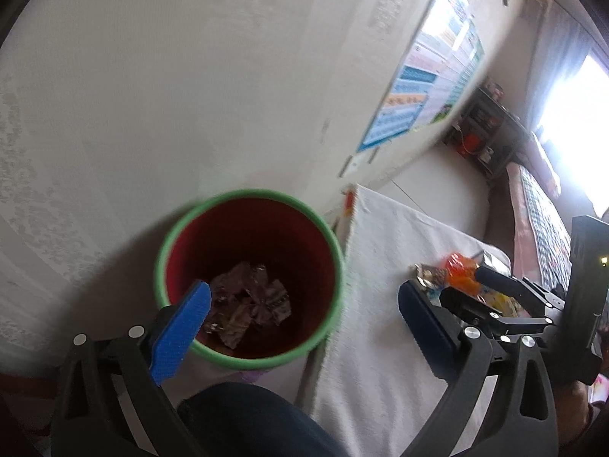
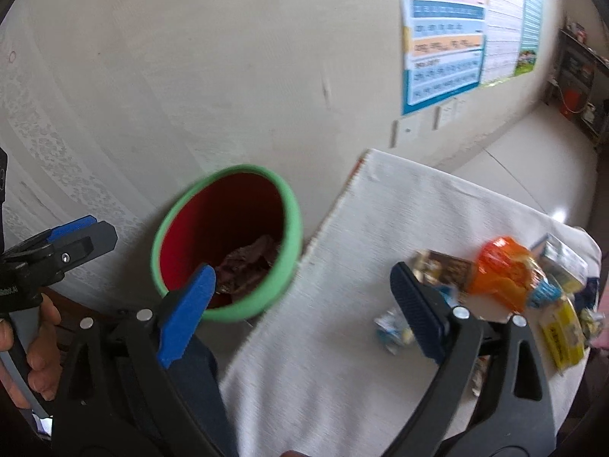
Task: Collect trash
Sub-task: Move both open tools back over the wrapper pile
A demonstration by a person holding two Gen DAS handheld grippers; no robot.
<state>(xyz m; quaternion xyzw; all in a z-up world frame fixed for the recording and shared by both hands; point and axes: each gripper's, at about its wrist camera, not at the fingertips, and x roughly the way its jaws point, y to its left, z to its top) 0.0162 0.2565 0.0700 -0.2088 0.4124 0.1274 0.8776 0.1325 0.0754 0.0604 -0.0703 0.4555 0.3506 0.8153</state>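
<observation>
A bin with a green rim (image 1: 251,192) and red inside stands on the floor by the wall, with crumpled wrappers (image 1: 247,304) at its bottom. My left gripper (image 1: 302,291) hangs open over it with nothing between its fingers. My right gripper (image 2: 302,272) is open too and holds nothing. It straddles the gap between the bin (image 2: 293,213) and the white-clothed table (image 2: 342,228). On the table lie an orange wrapper (image 2: 502,270), a brown-gold wrapper (image 2: 445,266), a yellow packet (image 2: 563,335) and a small blue-white wrapper (image 2: 392,327), just beyond the right finger.
A pale wall with colourful posters (image 2: 445,34) stands behind the bin. A knee in dark trousers (image 1: 247,419) is below the bin. A hand (image 2: 38,342) grips the left gripper's handle. A dark shelf (image 2: 574,76) and a bed (image 1: 544,221) stand far right.
</observation>
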